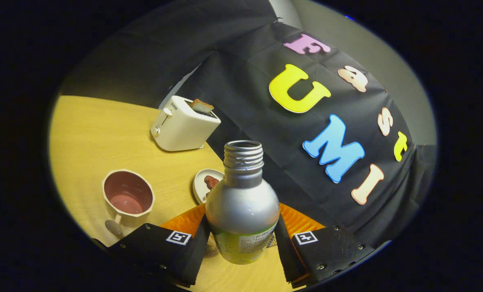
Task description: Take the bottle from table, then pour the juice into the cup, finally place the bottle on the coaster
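A silver metal bottle (242, 202) with an open threaded neck and a green label stands upright between my fingers. My gripper (242, 232) is shut on the bottle, both fingers pressing its lower body. Its base hangs just above the wooden table (91, 134). A cream cup (127, 197) with a dark pink inside and a handle sits ahead to the left of my left finger. Behind the bottle lies an orange ridged disc (182, 223). A small patterned round piece (211, 250) peeks out low beside the bottle; I cannot tell what it is.
A small white plate (201, 186) with a brown bit of food sits just beyond the bottle, left of its neck. A white toaster (182, 125) holding a slice of toast stands farther back by the black cloth wall (265, 121), which runs along the table's right side.
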Tool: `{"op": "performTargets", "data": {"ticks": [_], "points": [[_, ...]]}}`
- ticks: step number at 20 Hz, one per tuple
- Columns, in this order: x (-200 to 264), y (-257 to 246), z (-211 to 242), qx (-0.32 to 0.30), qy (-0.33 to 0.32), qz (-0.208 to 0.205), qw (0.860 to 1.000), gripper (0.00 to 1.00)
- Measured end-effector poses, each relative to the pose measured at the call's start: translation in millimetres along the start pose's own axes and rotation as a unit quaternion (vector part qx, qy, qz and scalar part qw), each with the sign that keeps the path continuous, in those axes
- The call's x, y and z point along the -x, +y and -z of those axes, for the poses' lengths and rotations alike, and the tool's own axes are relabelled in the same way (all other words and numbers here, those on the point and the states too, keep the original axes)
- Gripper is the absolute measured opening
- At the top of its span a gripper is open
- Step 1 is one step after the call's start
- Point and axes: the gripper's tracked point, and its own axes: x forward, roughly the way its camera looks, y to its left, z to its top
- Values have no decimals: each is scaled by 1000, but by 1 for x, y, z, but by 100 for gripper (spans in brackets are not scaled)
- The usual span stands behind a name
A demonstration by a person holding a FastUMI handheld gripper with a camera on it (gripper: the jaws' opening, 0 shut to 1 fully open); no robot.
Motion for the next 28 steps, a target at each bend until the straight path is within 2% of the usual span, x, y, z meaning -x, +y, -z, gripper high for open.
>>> {"op": "performTargets", "data": {"ticks": [4, 7, 11, 14, 19, 24, 28], "points": [[0, -13, 1, -73, -1, 4, 997, 77], [-7, -18, 3, -165, 3, -13, 986, 77], [-16, -17, 10, -288, 6, -54, 956, 77], [-25, -28, 15, -363, 2, -56, 930, 77], [-43, -26, 41, -366, 20, -56, 929, 77], [-65, -5, 59, -339, 26, -65, 938, 77], [-75, -1, 79, -339, 41, -59, 938, 77]]}}
